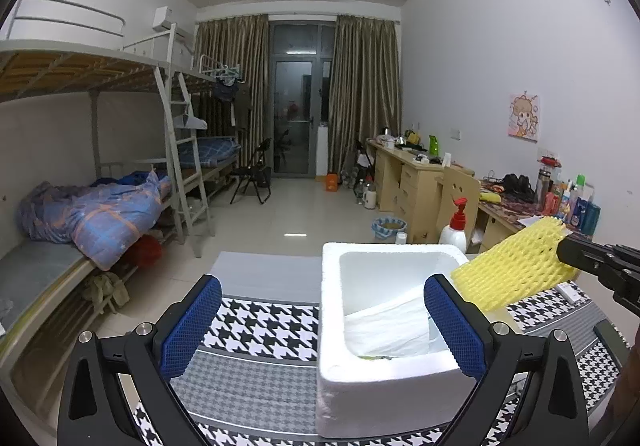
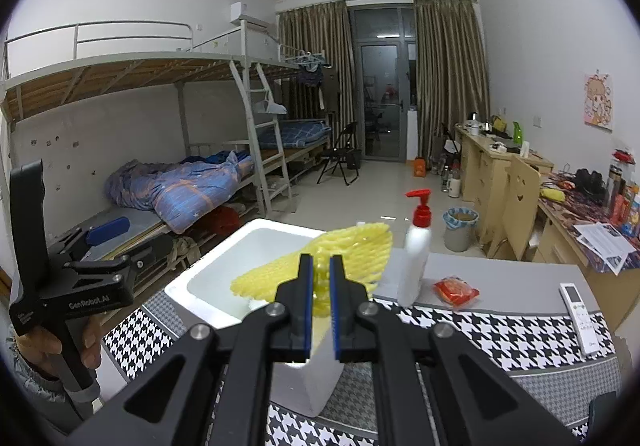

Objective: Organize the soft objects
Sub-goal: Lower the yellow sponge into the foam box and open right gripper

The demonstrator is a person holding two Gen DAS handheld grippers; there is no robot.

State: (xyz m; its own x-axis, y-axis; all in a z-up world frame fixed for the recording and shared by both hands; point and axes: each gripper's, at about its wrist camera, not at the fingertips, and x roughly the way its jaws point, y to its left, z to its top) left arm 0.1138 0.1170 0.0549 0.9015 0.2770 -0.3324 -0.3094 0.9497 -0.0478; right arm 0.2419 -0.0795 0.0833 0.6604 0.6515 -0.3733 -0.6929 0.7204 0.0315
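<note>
Right gripper pinches foam net above box.

Yellow foam net, white foam box, black-and-white houndstooth cloth, blue-padded fingers.

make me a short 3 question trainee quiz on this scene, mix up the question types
1. True or false: the right gripper is shut on the yellow foam mesh sleeve.
2. Multiple choice: what already lies inside the white foam box? A) a white plastic bag B) a red packet C) a remote control
3. Fill the gap: the left gripper is ____, with nothing between its blue pads.

Key
1. True: the sleeve is pinched between the closed pads, above the box.
2. A: the white plastic bag lies in the box; the red packet and the white remote control lie on the table.
3. open
</note>
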